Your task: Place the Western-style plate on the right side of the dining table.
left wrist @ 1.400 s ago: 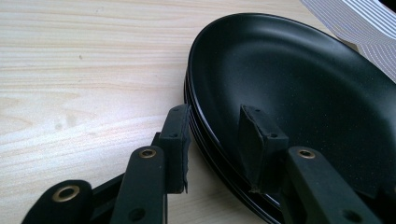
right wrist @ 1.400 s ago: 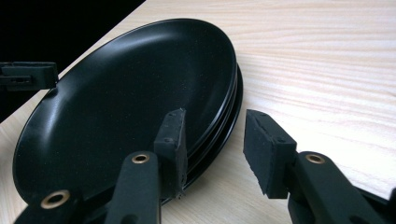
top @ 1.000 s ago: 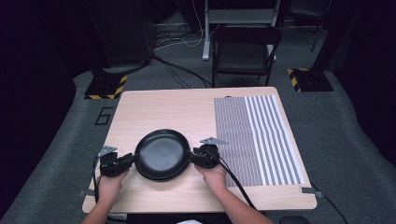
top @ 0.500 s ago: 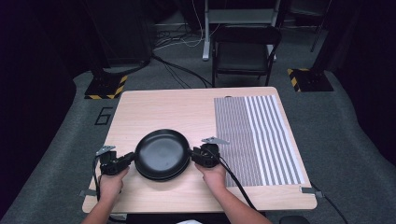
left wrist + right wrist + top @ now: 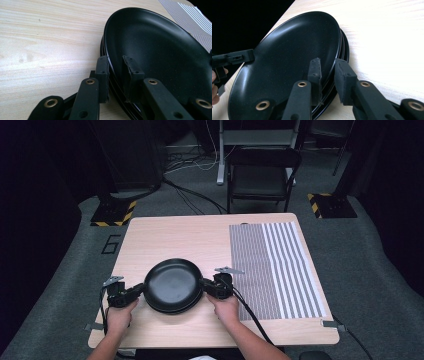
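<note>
Plates (image 5: 172, 285): black, stacked on the bench (image 5: 200, 245), between the two tongs. Rim edges in both gripper views suggest three plates, though the exact count is hard to confirm.

Left tongs (image 5: 136, 291) straddle the rim opposite the right tongs (image 5: 206, 287); each pair has one jaw over the top plate and one outside the stack edge. Both have just been closing, and pinch the rim. Opposed grips likely mean lifting level, without tilt.

Beyond the right tongs, one striped mat (image 5: 275, 267), flat, untouched.
</note>
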`<state>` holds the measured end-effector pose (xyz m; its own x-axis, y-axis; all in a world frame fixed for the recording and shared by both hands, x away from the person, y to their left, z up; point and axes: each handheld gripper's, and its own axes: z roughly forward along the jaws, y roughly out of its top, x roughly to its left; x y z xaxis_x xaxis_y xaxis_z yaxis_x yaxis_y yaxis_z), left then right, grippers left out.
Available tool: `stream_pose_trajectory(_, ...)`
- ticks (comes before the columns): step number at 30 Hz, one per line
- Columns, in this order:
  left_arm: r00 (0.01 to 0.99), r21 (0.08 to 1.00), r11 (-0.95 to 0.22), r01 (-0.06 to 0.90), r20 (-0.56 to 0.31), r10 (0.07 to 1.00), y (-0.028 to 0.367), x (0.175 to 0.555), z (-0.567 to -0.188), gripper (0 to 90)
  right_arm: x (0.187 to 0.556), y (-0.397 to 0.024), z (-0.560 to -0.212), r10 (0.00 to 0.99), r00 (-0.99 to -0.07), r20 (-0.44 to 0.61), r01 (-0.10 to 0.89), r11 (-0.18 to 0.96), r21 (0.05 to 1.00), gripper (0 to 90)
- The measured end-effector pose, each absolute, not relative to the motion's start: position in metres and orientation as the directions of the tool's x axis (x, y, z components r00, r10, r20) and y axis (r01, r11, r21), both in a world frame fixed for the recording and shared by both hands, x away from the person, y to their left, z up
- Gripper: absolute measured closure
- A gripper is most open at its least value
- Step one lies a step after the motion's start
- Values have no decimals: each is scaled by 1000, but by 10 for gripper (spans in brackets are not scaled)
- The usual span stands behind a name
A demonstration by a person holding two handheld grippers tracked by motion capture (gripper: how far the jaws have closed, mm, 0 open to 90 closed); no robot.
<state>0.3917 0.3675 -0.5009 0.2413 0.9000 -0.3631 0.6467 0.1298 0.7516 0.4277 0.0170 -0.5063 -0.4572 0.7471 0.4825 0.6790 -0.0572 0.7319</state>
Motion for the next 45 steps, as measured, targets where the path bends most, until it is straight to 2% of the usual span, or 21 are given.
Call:
stream_pose_trajectory(14, 232, 747, 150, 648, -380, 895, 367, 392, -503, 743, 429, 17, -506, 743, -446, 500, 692, -68, 718, 758)
stream_pose_trajectory(17, 199, 729, 199, 654, -421, 885, 367, 392, -505, 742, 429, 17, -506, 746, -440, 500, 694, -71, 717, 758)
stream_pose_trajectory(25, 206, 719, 199, 666, -434, 877, 370, 397, -506, 742, 436, 15, -507, 729, -404, 553, 725, -114, 679, 782)
stream_pose_trajectory(30, 184, 705, 231, 671, -460, 869, 369, 402, -507, 742, 441, 18, -505, 739, -405, 538, 722, -103, 685, 784)
stream_pose_trajectory(33, 188, 714, 208, 668, -433, 882, 367, 403, -505, 741, 443, 20, -504, 749, -405, 525, 721, -93, 687, 786)
stream_pose_trajectory(45, 208, 710, 205, 673, -448, 869, 371, 402, -507, 743, 452, 20, -499, 739, -421, 526, 746, -48, 664, 761)
